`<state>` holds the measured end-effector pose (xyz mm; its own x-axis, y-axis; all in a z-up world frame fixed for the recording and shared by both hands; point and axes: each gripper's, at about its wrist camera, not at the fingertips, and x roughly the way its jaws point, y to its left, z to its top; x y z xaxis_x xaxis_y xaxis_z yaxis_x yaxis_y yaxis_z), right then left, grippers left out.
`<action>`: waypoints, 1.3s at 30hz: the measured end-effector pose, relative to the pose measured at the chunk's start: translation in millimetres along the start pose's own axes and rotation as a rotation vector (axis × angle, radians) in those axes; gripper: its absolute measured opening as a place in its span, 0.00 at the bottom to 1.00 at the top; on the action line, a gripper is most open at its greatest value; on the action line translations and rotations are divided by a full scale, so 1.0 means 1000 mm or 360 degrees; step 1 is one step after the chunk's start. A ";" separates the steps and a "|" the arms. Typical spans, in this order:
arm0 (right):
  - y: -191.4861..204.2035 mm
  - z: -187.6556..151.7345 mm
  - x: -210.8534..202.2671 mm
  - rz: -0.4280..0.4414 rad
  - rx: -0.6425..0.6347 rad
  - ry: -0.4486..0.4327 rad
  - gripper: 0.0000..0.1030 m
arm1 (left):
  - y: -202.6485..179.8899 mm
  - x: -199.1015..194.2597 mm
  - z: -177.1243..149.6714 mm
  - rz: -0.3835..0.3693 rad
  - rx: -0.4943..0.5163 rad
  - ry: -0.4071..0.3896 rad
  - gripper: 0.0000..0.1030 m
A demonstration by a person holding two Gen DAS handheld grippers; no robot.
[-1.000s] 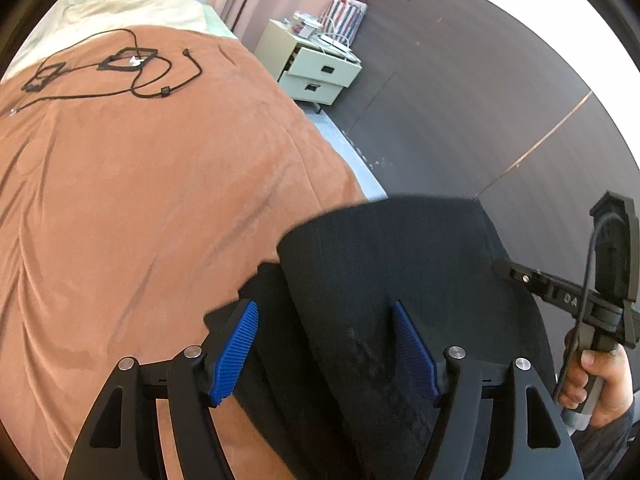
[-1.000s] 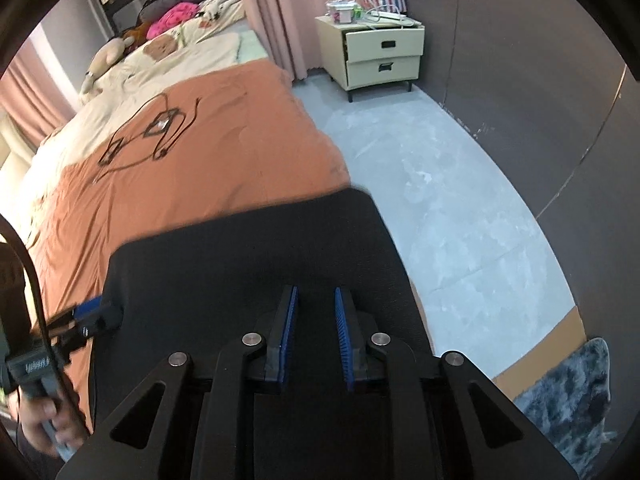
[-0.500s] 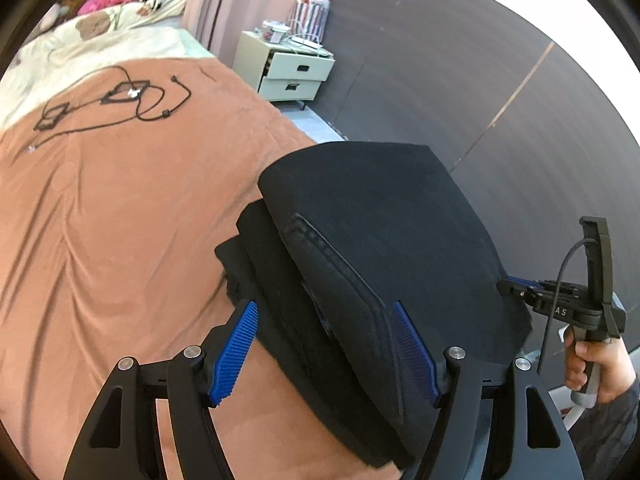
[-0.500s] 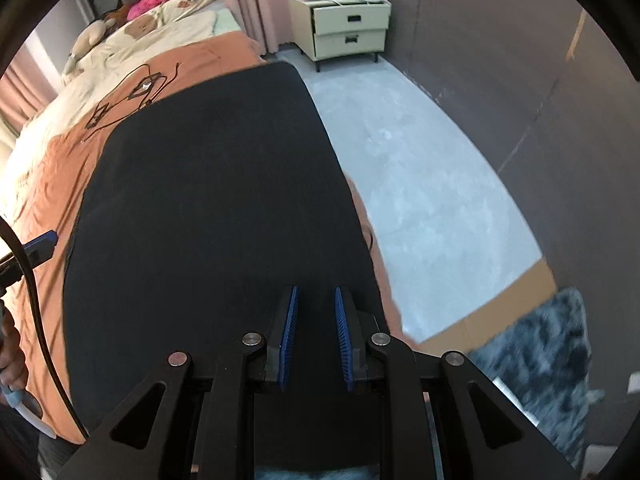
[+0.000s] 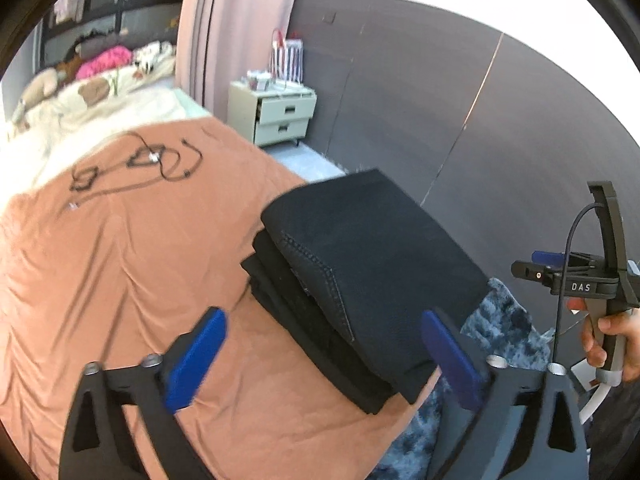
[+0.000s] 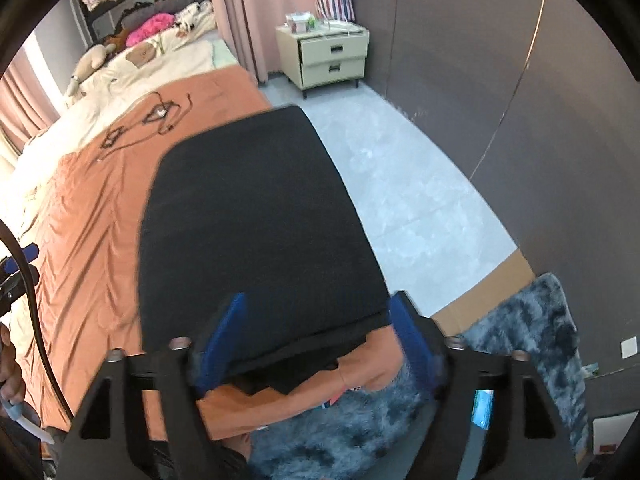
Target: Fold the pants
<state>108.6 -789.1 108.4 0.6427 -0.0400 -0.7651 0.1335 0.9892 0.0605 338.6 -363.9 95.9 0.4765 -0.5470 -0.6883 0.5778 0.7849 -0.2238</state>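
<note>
Both jaws opening, nothing pinched: left gripper (image 5: pixel 320 364), right gripper (image 6: pixel 316 344). Folded black pants (image 5: pixel 360 264) overhang the orange bedspread (image 5: pixel 140 272) corner; could slip onto the rug (image 6: pixel 520 340).

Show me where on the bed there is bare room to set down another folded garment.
Free: the orange blanket between the black cables and the folded black pants, wrinkled but bare. Crowded: the bed's corner by the fluffy rug, taken by the pants; beyond the cables, the cream bedding holds plush toys and clothes.
</note>
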 end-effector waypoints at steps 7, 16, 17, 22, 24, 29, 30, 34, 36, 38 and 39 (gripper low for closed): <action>0.029 -0.025 -0.047 -0.0047 -0.0038 -0.0120 1.00 | -0.010 -0.059 -0.013 0.0051 0.0104 -0.0064 1.00; 0.066 -0.096 -0.086 -0.0072 0.0002 -0.0159 1.00 | -0.008 -0.125 -0.043 0.0069 0.0122 -0.0130 1.00; 0.069 -0.100 -0.093 -0.0064 0.0007 -0.0172 1.00 | -0.008 -0.133 -0.048 0.0073 0.0135 -0.0141 1.00; 0.089 -0.131 -0.133 0.0010 -0.0004 -0.0267 1.00 | -0.008 -0.178 -0.074 0.0087 0.0185 -0.0217 1.00; 0.097 -0.144 -0.150 -0.0025 -0.0038 -0.0333 1.00 | -0.006 -0.196 -0.084 0.0090 0.0186 -0.0267 1.00; 0.119 -0.186 -0.178 0.0030 -0.0091 -0.0430 1.00 | -0.001 -0.233 -0.112 0.0138 0.0169 -0.0372 1.00; 0.122 -0.192 -0.182 0.0046 -0.0095 -0.0451 1.00 | 0.000 -0.240 -0.117 0.0138 0.0163 -0.0391 1.00; 0.131 -0.228 -0.190 0.0075 -0.0102 -0.0517 1.00 | 0.005 -0.262 -0.139 0.0174 0.0139 -0.0452 1.00; 0.134 -0.244 -0.193 0.0101 -0.0102 -0.0549 1.00 | 0.006 -0.270 -0.148 0.0203 0.0140 -0.0471 1.00; 0.135 -0.261 -0.197 0.0114 -0.0096 -0.0585 1.00 | 0.005 -0.278 -0.156 0.0241 0.0144 -0.0489 1.00; 0.136 -0.267 -0.197 0.0110 -0.0094 -0.0603 1.00 | 0.005 -0.283 -0.162 0.0270 0.0145 -0.0513 1.00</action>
<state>-201.1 -609.4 96.7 0.8832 -0.0113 -0.4689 0.0436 0.9974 0.0582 99.3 -158.0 178.2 0.7461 -0.4866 -0.4545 0.5226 0.8509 -0.0531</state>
